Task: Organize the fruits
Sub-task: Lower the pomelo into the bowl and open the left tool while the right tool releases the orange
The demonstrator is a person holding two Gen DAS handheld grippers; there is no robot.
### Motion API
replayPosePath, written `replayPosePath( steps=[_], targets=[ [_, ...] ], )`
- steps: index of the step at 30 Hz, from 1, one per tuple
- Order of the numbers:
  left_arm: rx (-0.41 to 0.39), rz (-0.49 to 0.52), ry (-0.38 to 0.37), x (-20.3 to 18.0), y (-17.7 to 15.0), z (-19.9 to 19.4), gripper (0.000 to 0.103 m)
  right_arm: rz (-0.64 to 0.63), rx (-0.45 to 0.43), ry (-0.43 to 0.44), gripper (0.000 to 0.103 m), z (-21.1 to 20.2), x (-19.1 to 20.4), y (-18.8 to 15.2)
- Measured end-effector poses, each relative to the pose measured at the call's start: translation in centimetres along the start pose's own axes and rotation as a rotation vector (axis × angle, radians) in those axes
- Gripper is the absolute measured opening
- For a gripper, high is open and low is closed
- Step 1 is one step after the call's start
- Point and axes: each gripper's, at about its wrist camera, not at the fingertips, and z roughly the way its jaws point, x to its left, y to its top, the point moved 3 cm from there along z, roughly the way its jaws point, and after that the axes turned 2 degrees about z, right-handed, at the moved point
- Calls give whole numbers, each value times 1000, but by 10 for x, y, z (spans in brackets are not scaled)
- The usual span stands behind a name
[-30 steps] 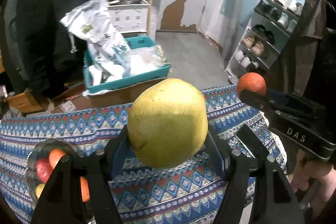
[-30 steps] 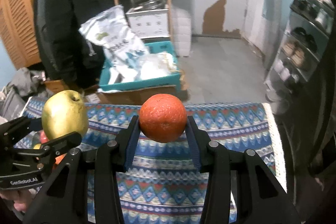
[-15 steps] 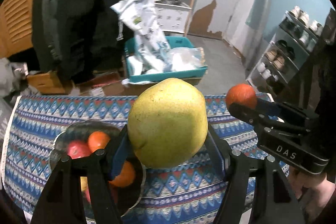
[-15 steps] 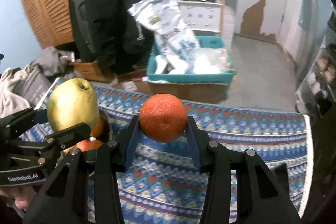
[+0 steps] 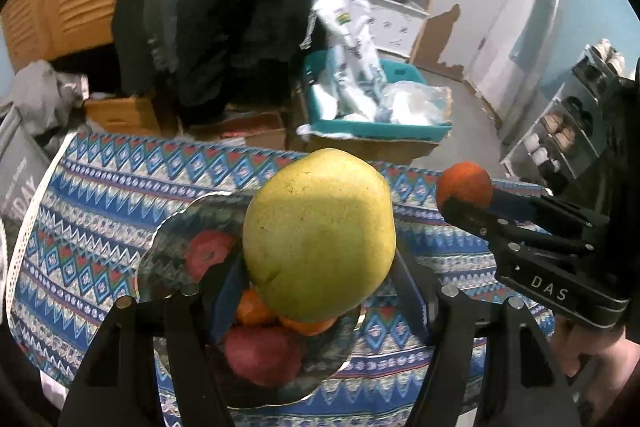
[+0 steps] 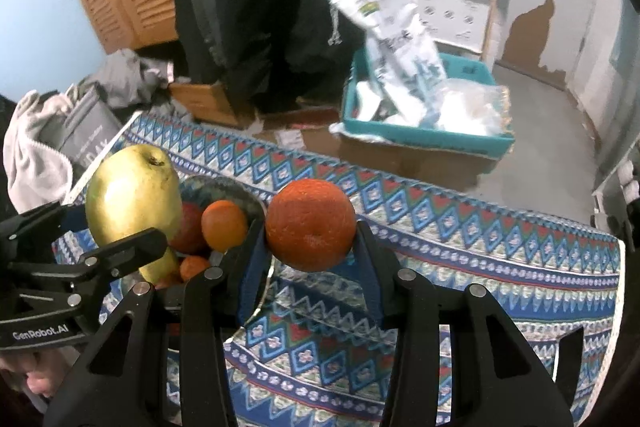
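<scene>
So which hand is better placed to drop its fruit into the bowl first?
Left, probably. The left gripper holds the pear right over the bowl, while the right gripper holds its orange off to the side, over the tablecloth.

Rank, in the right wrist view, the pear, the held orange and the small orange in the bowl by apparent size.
1. Pear and held orange: similar, and both are near the camera, so unsure.
2. Small orange: clearly smallest, though it lies farther away, in the bowl.
</scene>
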Motion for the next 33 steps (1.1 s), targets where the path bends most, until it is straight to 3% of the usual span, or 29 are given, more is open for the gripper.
replayPosePath(
  steps=[19, 33],
  targets=[
    [127, -112, 33, 69, -41, 49, 70, -76, 144, 56, 43, 72, 49, -14],
    [206, -146, 19, 73, -51, 70, 70, -72, 208, 75, 43, 100, 57, -19]
  ],
)
